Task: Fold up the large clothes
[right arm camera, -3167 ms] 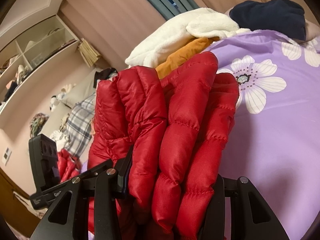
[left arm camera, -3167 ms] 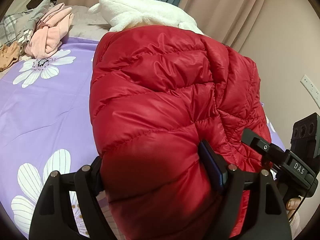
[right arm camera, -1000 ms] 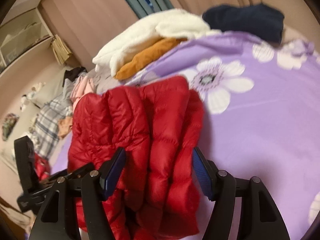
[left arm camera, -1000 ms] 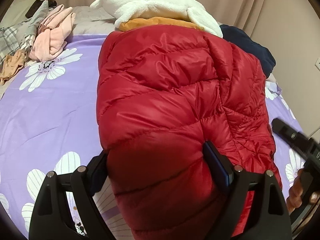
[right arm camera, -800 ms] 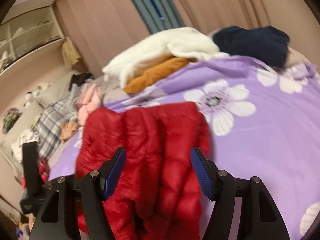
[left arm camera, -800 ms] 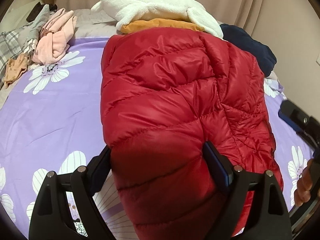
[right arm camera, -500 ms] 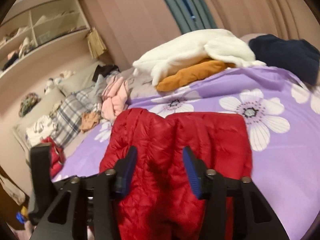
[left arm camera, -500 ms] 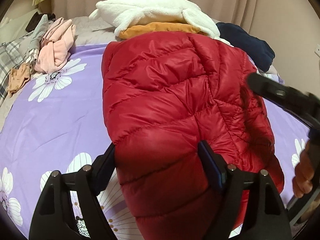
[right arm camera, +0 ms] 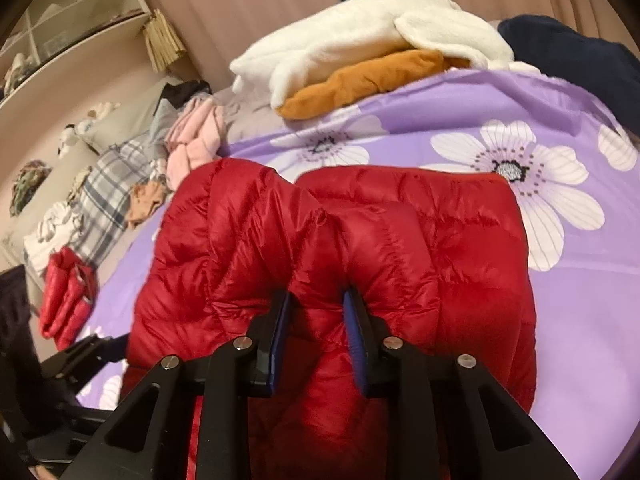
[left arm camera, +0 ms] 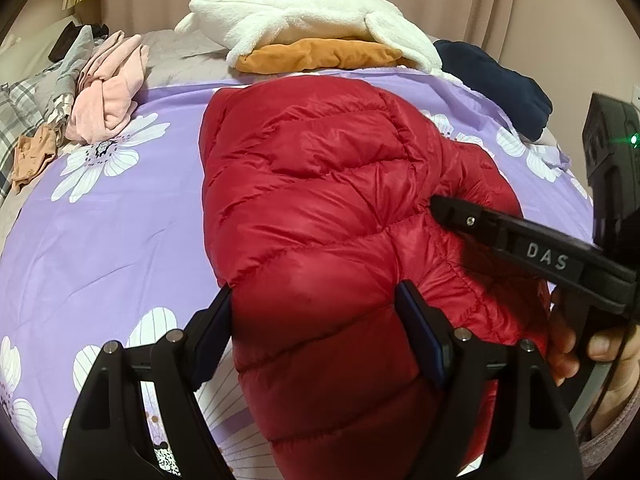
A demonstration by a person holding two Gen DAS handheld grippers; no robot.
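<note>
A red quilted down jacket lies folded on the purple flowered bedsheet. My left gripper straddles its thick near end, and both pads press into the puffed fabric, so it is shut on the jacket. From the right, one of the right gripper's fingers reaches over the jacket's side, held by a person's hand. In the right wrist view, my right gripper has its jaws closing on a narrow pinch of the jacket; red fabric fills the gap between the blue pads.
A white fleece lies over an orange garment at the bed's far end, with a navy garment to the right. Pink clothes and plaid fabric are piled at the left. A smaller red quilted bundle sits beside them.
The jacket has come down flatter onto the sheet. My right gripper left the thick fold, moved across the jacket and narrowed its jaws onto a thin pinch. The left grip held still.
</note>
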